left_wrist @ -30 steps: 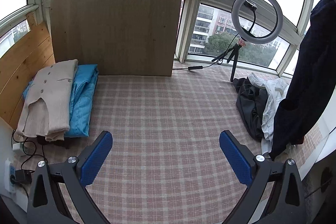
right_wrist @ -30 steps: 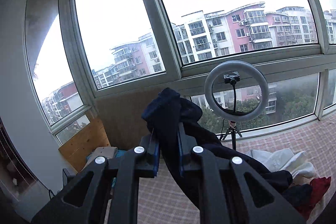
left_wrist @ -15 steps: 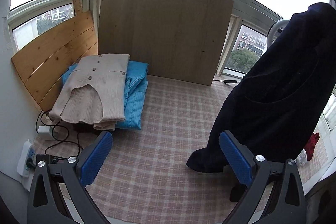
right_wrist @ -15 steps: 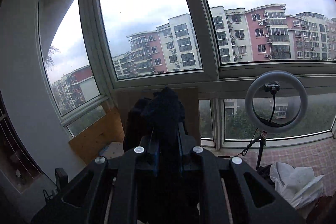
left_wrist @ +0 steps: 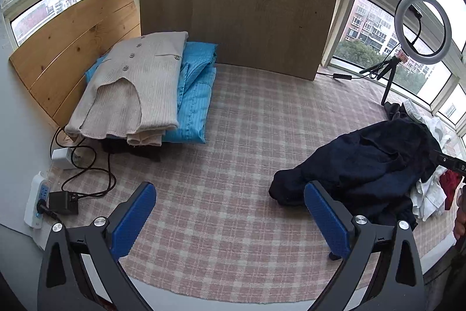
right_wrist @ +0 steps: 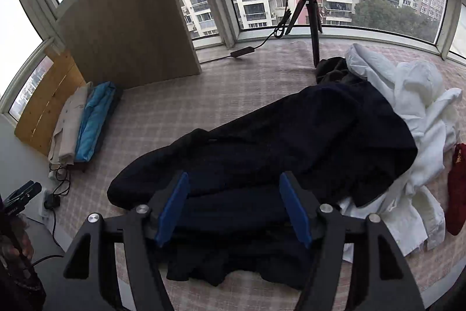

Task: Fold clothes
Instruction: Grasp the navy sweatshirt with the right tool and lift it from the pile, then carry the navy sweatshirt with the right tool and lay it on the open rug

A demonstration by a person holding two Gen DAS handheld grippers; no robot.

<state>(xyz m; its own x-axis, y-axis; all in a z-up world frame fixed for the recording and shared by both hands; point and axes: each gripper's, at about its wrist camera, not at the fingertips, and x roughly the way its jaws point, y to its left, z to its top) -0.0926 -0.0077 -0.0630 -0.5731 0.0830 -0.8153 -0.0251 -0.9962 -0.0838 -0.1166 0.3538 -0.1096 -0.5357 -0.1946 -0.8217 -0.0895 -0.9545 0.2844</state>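
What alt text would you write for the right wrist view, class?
The open right gripper hovers over a crumpled dark navy garment on a pink plaid mat. White clothes are heaped right; folded beige and blue clothes lie far left.

A ring light (left_wrist: 423, 28) stands on a small tripod (left_wrist: 384, 72) by the window. A large brown board (left_wrist: 238, 2) leans against the window frame, a lighter wooden plank (left_wrist: 75, 45) beside it. A white power strip (left_wrist: 36, 203) with black cables (left_wrist: 84, 165) lies at the plaid mat's (left_wrist: 233, 194) edge.

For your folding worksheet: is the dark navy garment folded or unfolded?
Unfolded: the dark navy garment lies rumpled across the checked cloth, edges uneven.
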